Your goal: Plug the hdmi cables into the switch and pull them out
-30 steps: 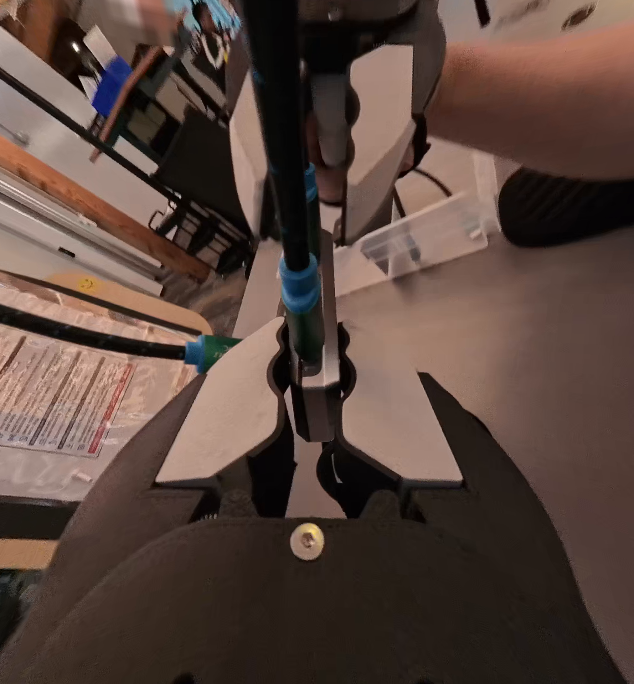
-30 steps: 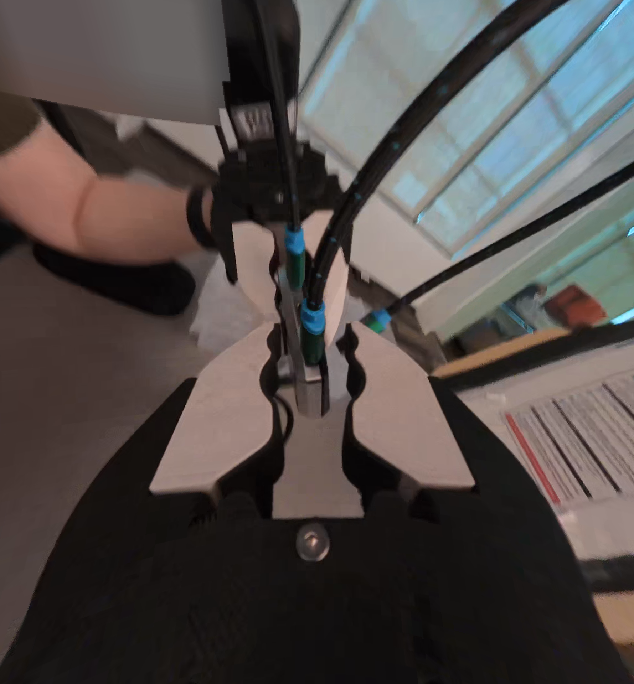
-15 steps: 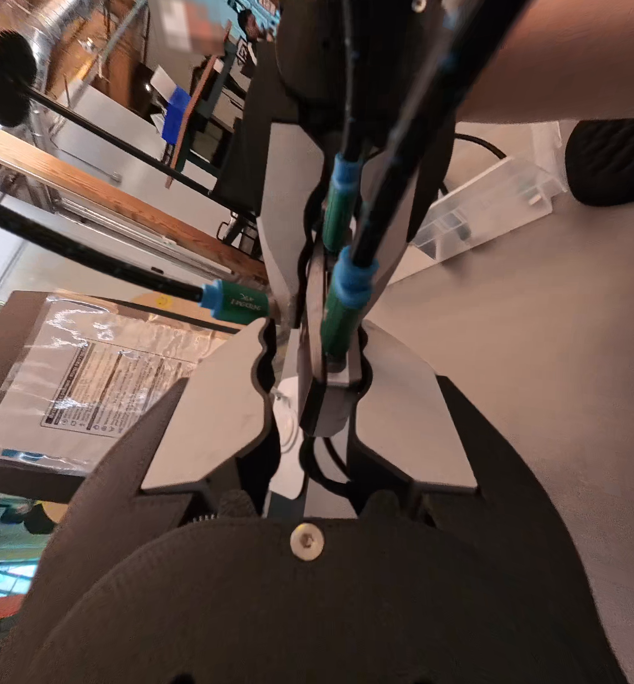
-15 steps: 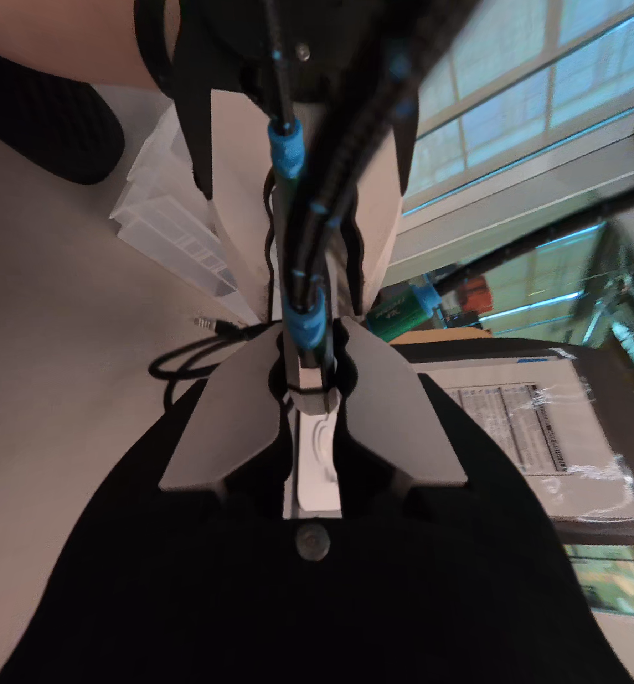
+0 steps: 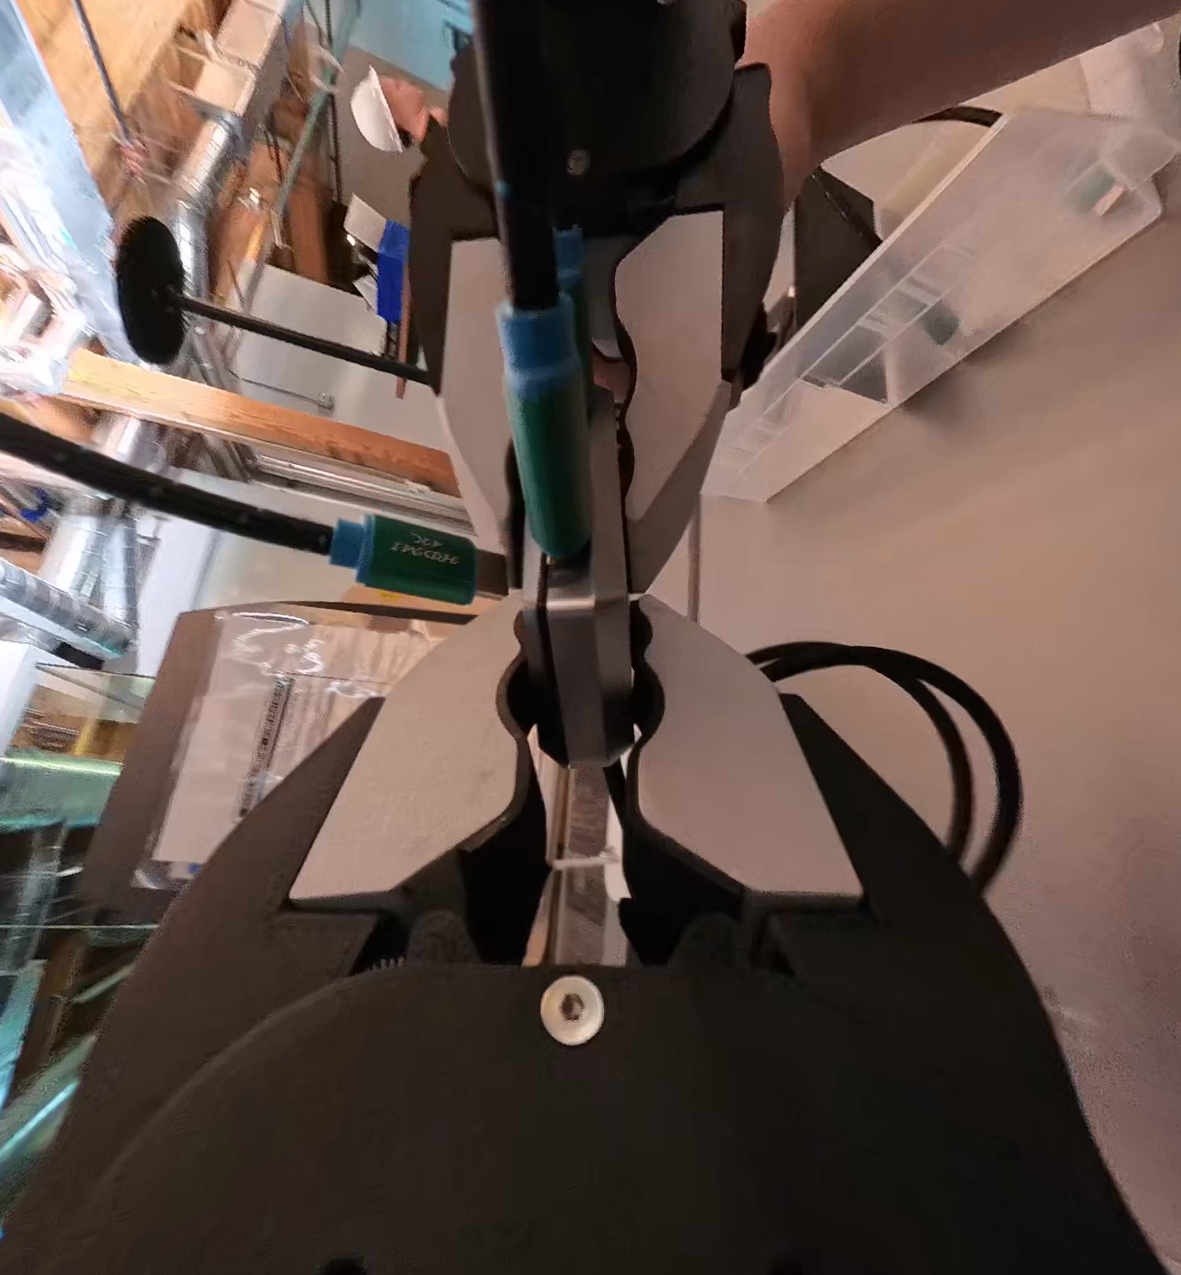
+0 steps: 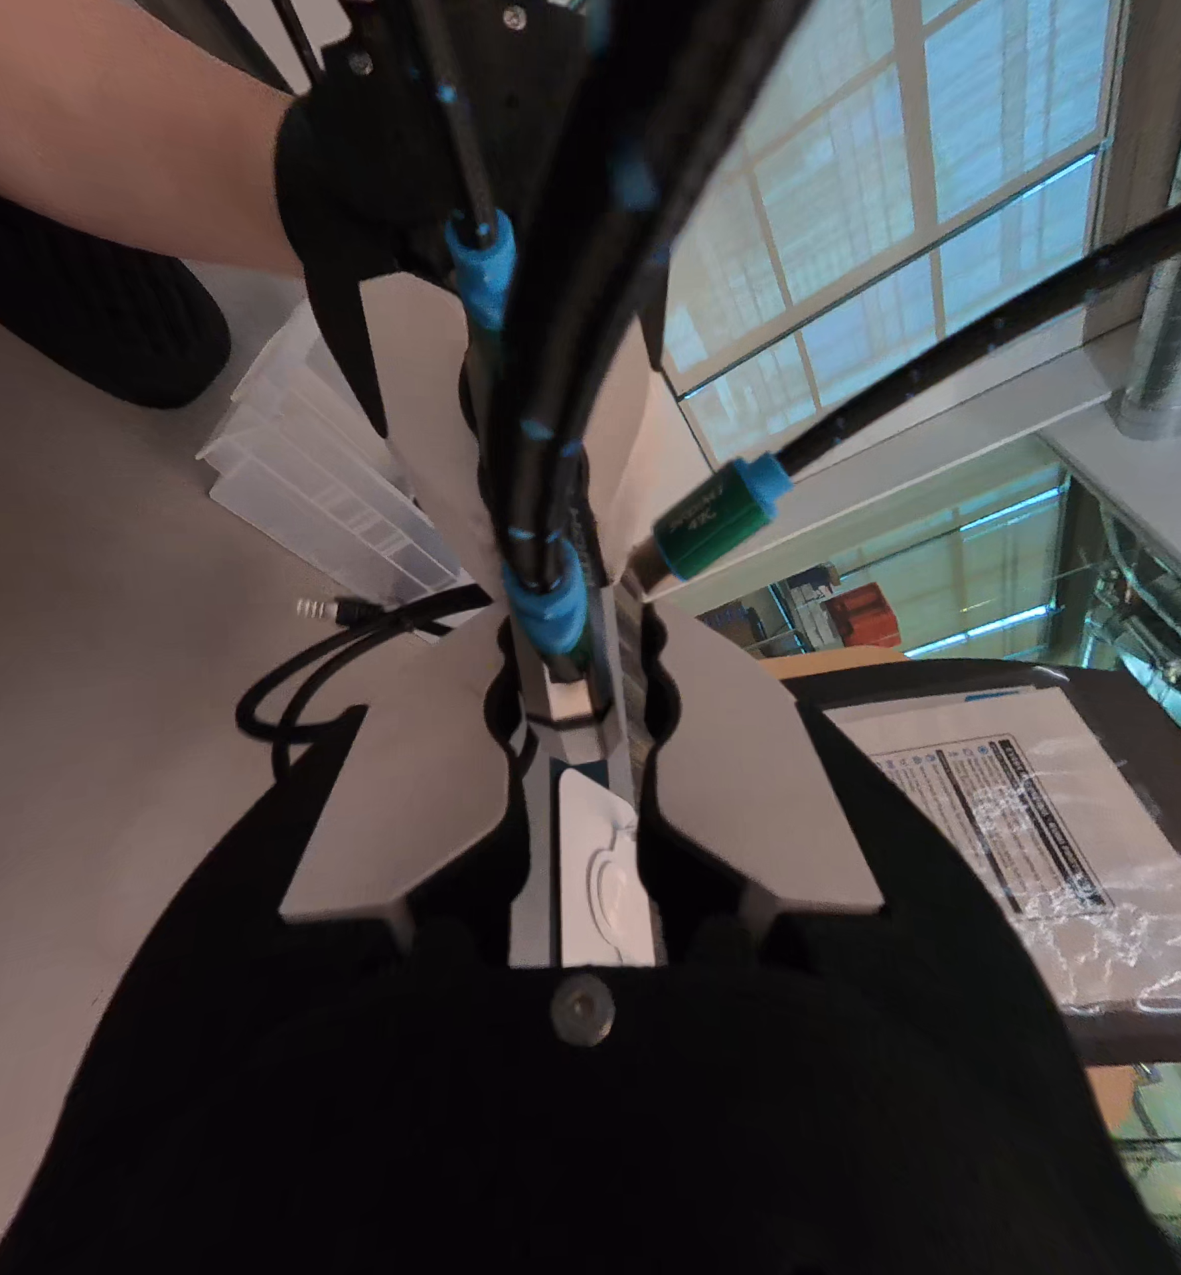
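Fingers [image 5: 436, 745] of the left gripper [image 5: 582, 662] were clenched on one end of the switch [image 5: 591, 697], a thin grey metal box held edge-on above the worktop [image 5: 987, 586]. From the far side, the right gripper [image 5: 577, 441] faced it, its own fingers [image 6: 429, 745] pinching the opposite end of the same switch [image 6: 577, 731], so the box hung between the two tools, well above the surface. A person's forearm [image 5: 884, 76] reached in behind the right gripper.

Three HDMI cables with green plugs and blue collars showed. One plug [image 5: 549, 455] sat in the switch's broad face, its black cord running up past the right gripper. A second plug [image 6: 480, 276], farther along the same face in the right wrist view, was partly hidden by cords. A third plug [image 5: 415, 560] entered the switch from the side, toward the windows [image 6: 918, 207].

On the pale worktop lay a coil of thin black cable [image 5: 918, 745], a clear plastic organiser box [image 5: 918, 310], and a dark box [image 6: 1125, 690] carrying a printed sheet under plastic film [image 6: 987, 814].
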`<state>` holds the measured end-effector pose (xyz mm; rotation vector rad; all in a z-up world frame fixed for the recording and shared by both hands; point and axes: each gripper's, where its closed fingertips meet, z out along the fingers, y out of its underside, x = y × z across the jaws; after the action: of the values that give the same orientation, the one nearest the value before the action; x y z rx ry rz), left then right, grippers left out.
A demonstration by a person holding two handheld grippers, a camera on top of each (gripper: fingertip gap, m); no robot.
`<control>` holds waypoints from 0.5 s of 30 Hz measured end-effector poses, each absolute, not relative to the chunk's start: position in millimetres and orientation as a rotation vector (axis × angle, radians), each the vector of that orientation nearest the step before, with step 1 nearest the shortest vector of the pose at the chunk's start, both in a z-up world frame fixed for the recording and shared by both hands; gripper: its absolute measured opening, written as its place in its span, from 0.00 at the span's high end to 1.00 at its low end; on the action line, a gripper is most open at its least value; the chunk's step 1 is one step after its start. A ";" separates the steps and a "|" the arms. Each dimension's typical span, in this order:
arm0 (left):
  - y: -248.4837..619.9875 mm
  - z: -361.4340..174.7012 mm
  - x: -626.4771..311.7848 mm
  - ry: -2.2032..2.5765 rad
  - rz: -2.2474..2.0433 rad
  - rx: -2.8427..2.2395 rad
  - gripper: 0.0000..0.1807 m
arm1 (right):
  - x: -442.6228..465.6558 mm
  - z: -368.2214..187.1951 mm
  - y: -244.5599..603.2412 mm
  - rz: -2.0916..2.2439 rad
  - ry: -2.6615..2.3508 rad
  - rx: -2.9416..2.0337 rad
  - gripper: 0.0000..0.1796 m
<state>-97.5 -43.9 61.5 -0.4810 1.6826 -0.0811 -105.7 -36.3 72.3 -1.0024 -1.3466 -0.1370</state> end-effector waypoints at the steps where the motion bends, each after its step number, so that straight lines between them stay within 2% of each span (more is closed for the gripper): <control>1: -43.1 60.6 -97.9 1.695 -0.081 -0.497 0.88 | -104.1 73.7 -35.4 -0.146 -1.334 -0.997 0.79; 4: -40.9 64.2 -99.3 1.676 -0.057 -0.500 0.88 | -104.9 72.4 -38.0 -0.143 -1.354 -0.988 0.87; 10: -47.9 59.2 -93.8 1.673 -0.036 -0.445 0.88 | -106.2 65.3 -41.4 -0.056 -1.382 -0.988 0.87; 15: -18.4 60.2 -93.9 1.655 0.066 -0.590 0.88 | -86.6 66.0 -13.9 -0.069 -1.209 -1.090 0.86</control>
<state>-93.9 -18.4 60.2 -0.5901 1.6545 0.0656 -86.6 -13.9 66.0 -1.0904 -1.2088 -0.0687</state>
